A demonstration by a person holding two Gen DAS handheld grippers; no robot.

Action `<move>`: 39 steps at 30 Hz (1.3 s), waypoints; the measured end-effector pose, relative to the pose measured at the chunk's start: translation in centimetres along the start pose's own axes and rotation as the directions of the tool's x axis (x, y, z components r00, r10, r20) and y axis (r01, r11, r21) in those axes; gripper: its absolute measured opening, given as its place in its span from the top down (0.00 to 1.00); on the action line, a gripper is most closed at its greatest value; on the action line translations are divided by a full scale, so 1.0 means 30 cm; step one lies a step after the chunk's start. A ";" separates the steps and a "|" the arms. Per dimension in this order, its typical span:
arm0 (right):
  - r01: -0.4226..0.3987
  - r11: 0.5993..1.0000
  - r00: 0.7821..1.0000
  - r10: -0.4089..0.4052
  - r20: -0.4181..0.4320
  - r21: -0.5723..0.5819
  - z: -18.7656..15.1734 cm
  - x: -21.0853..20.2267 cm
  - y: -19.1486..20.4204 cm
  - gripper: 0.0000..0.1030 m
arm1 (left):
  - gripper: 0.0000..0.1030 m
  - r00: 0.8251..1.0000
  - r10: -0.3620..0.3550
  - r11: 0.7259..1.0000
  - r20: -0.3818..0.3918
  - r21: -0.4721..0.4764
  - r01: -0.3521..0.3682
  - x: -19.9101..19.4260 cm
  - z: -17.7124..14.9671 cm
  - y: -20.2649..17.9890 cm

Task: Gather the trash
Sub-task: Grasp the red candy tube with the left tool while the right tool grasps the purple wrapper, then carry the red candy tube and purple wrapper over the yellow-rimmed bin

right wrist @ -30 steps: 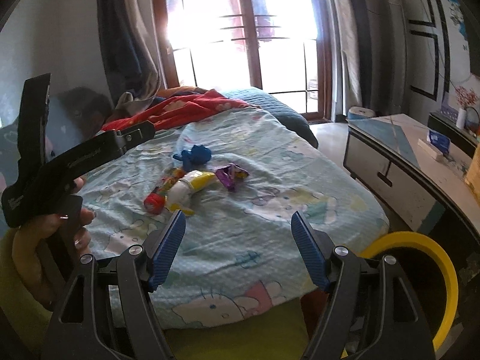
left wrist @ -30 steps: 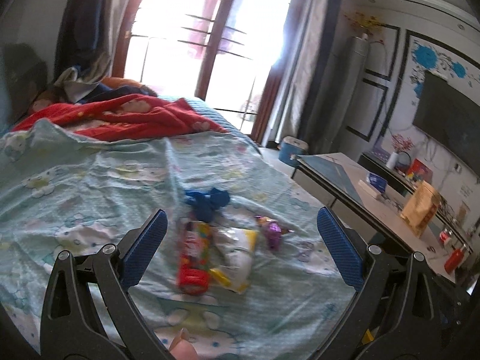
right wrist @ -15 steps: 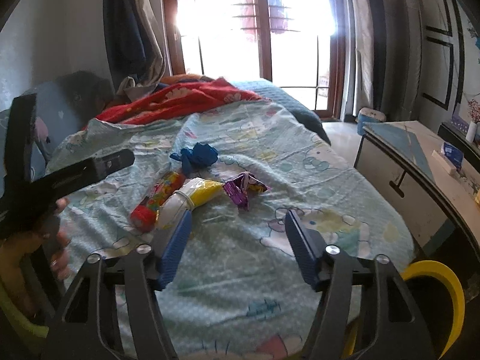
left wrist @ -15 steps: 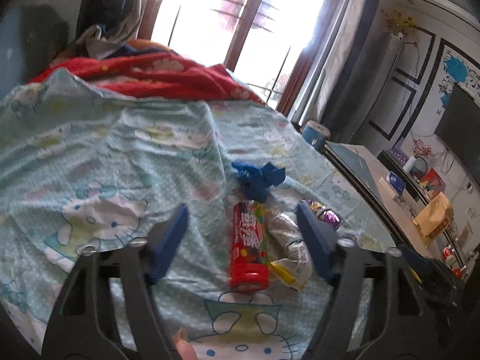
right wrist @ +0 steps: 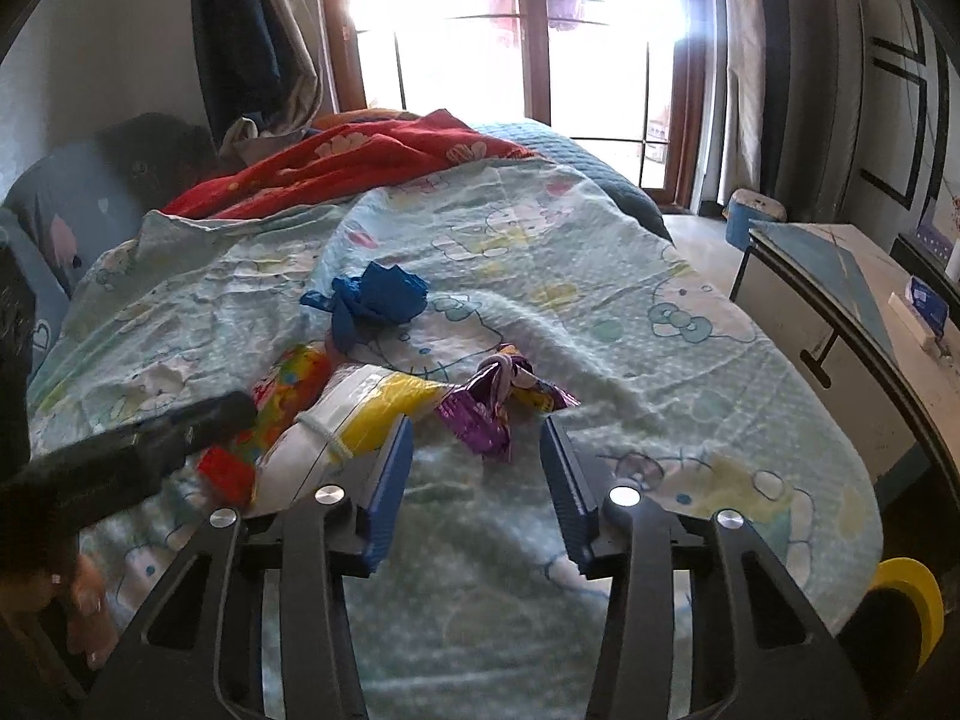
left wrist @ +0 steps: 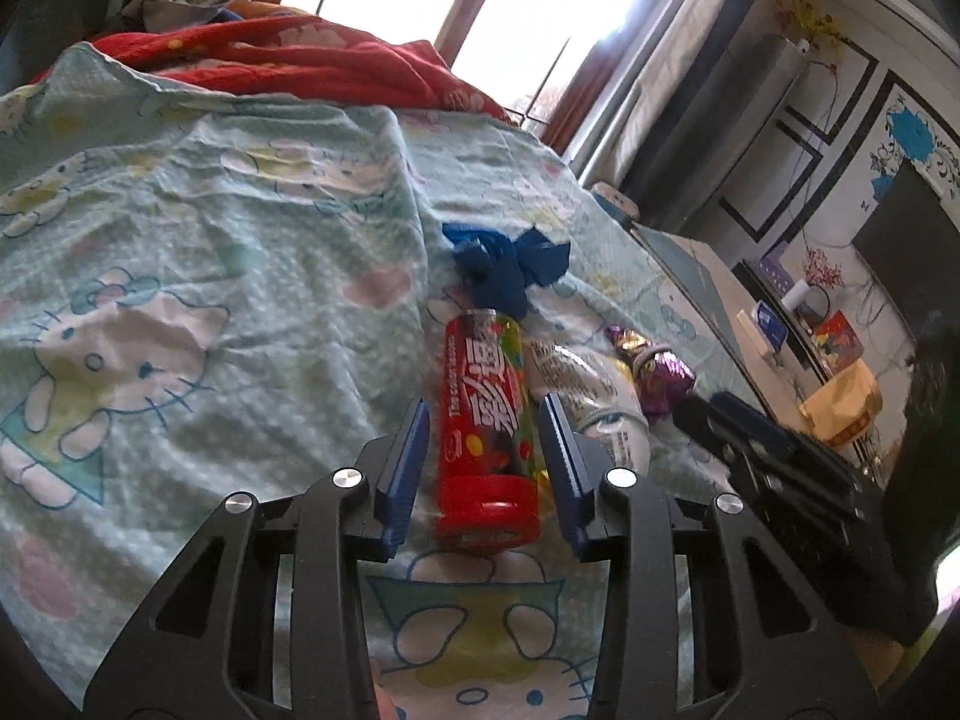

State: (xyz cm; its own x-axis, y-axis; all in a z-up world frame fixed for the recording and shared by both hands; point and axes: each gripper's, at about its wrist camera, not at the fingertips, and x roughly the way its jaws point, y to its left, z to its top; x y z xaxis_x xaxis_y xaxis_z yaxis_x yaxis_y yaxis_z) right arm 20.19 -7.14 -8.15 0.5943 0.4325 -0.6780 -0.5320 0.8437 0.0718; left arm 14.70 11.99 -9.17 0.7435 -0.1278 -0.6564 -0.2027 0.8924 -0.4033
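Sunlight is pouring through the tall window behind the bed, where a cartoon-cat sheet is carrying a small heap of trash beside a red blanket.

Compared with a second ago, both views are sitting lower and much nearer the heap, and both tongs have narrowed a great deal from their wide spread.

I am bringing the left tongs around the red candy tube, which is lying lengthwise on the sheet with its cap toward me. Its jaws are closing, now narrow, with the tube between them; a thin gap is still showing on each side, so the pads are not yet pressing on it. Just beyond the tube is lying a crumpled blue glove, and to its right a white and yellow wrapper.

I am holding the right tongs over the purple foil wrapper. Its jaws are closing too, about a third open, with the purple wrapper lying at their tips, untouched. The left pad is sitting just beside the yellow end of the white wrapper; whether it is touching I cannot tell.
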 end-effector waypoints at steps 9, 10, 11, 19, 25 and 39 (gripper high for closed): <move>-0.013 0.998 0.999 0.015 -0.032 0.063 0.001 0.068 -0.049 0.85 | 0.72 0.999 -0.009 1.000 -0.045 -0.012 0.008 0.032 -0.019 0.007; -0.014 0.998 0.999 0.016 -0.028 0.067 -0.003 0.063 -0.053 0.88 | 0.72 0.999 -0.014 1.000 -0.047 -0.018 0.013 0.033 -0.019 0.011; -0.017 0.997 1.000 0.019 -0.023 0.071 -0.006 0.060 -0.057 0.90 | 0.73 0.999 -0.019 1.000 -0.049 -0.023 0.018 0.037 -0.019 0.013; -0.033 0.994 0.999 0.032 0.008 0.102 -0.039 0.000 -0.088 0.90 | 0.74 0.997 -0.060 0.996 -0.051 -0.062 0.057 0.028 -0.017 0.053; -0.030 0.993 0.999 0.028 0.023 0.112 -0.074 -0.056 -0.103 0.90 | 0.74 0.999 -0.044 0.997 -0.010 -0.068 0.043 -0.021 -0.010 0.065; -0.025 0.988 0.997 0.013 0.081 0.151 -0.108 -0.196 -0.152 0.90 | 0.74 0.991 -0.110 0.994 0.081 0.021 0.108 -0.146 0.023 -0.063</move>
State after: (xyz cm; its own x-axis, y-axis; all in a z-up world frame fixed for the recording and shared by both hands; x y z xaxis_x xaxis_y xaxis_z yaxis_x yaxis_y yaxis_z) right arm 17.16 -14.58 -6.87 0.6340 0.4677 -0.6159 -0.4497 0.8709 0.1984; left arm 12.27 11.15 -5.10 0.8102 -0.1895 -0.5546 -0.1073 0.8823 -0.4582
